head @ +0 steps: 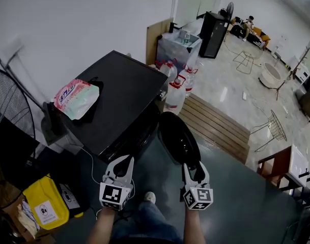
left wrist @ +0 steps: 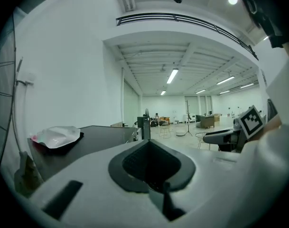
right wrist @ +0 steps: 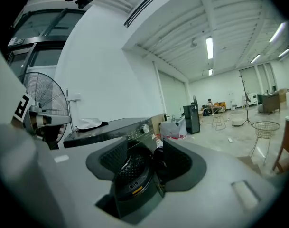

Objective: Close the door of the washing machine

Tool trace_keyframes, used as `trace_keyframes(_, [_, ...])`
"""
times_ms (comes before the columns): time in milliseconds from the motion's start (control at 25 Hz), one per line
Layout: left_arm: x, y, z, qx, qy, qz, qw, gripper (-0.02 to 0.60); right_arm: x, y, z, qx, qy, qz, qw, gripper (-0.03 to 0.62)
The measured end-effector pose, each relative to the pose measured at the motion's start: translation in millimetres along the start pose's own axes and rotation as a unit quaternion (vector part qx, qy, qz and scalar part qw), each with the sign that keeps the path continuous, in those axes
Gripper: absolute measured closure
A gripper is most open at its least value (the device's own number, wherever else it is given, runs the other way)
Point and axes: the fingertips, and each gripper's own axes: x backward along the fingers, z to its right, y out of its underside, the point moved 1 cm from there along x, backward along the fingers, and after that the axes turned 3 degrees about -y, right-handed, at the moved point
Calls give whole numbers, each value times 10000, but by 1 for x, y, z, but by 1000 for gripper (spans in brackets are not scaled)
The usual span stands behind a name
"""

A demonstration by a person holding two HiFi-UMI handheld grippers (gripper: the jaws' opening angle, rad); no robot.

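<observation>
Right gripper (head: 194, 170) spread wide and empty, left gripper (head: 126, 162) pressed together on nothing, both low before the washer.
Black front-loading washing machine (head: 119, 93) just ahead against the white wall; round dark door (head: 177, 136) swung fully open, near the right gripper but apart from it. Drum opening (right wrist: 129, 169) framed between the parted jaws. Pink-and-green pouch (head: 76, 98) lying on the machine's flat top.

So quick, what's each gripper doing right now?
Left gripper: closed, empty.
Right gripper: open, washing machine door edge showing between its jaws.
</observation>
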Motion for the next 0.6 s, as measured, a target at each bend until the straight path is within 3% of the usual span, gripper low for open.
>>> trace_keyframes(280, [-48,-2,-5,111,74,-44,9999,574,-41,11,20,-61,-68,-255,9996,364])
trace_keyframes(600, [-92,6,-1,-84,267,-268,9992,574,-52,36,40,-205,104,-458,9987,364])
